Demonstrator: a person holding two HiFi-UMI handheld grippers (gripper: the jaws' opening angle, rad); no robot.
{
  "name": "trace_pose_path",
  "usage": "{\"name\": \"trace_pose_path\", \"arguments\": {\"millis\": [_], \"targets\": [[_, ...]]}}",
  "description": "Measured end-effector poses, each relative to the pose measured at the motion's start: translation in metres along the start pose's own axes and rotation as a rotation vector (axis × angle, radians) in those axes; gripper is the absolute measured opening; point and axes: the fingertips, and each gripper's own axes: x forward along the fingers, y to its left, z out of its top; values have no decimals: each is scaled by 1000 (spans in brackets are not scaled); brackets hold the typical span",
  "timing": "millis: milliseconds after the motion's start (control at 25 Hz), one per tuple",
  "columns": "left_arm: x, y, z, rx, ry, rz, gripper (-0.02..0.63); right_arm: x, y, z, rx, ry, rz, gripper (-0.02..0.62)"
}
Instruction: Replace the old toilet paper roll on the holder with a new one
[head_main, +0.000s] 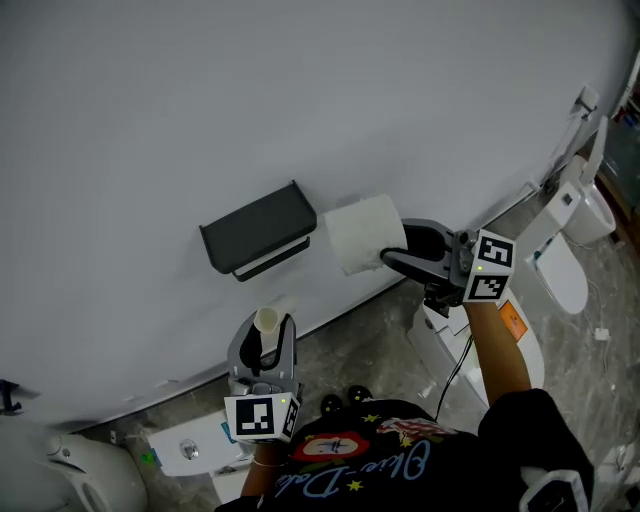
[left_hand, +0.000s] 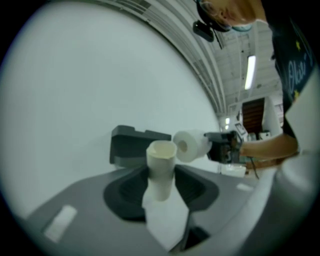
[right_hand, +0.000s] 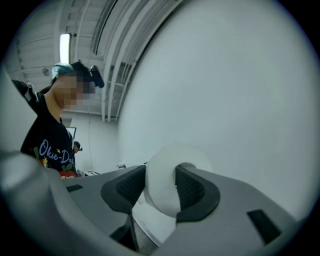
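A dark grey paper holder (head_main: 258, 238) hangs on the white wall with its bar bare. My right gripper (head_main: 395, 250) is shut on a full white toilet paper roll (head_main: 362, 232), held just right of the holder, close to the wall. In the right gripper view the roll (right_hand: 172, 167) sits pinched between the dark pads of the right gripper (right_hand: 162, 189). Below the holder, my left gripper (head_main: 265, 338) is shut on an empty cardboard tube (head_main: 266, 320) that stands upright. The left gripper view shows the tube (left_hand: 161, 162), the holder (left_hand: 134, 145) and the roll (left_hand: 191, 145) behind it.
A white toilet (head_main: 578, 215) stands against the wall at the right, another toilet (head_main: 60, 475) at the lower left. White boxes (head_main: 190, 448) and a cable (head_main: 455, 372) lie on the stone floor by the person's feet.
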Motion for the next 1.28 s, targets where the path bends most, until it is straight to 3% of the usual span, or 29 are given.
{"name": "trace_pose_path", "arguments": {"millis": [200, 400, 680, 880, 1280], "targets": [[-4, -4, -1, 3, 5, -8, 164, 5, -36, -43, 167, -67, -56, 193], [-16, 4, -3, -2, 9, 18, 164, 33, -48, -52, 258, -110, -15, 193], [-18, 9, -9, -5, 26, 52, 164, 72, -28, -65, 272, -26, 103, 193], [-36, 34, -17, -15, 21, 52, 164, 128, 7, -83, 274, 12, 161, 192], [-18, 10, -10, -17, 30, 51, 164, 133, 15, -82, 271, 14, 215, 193]]}}
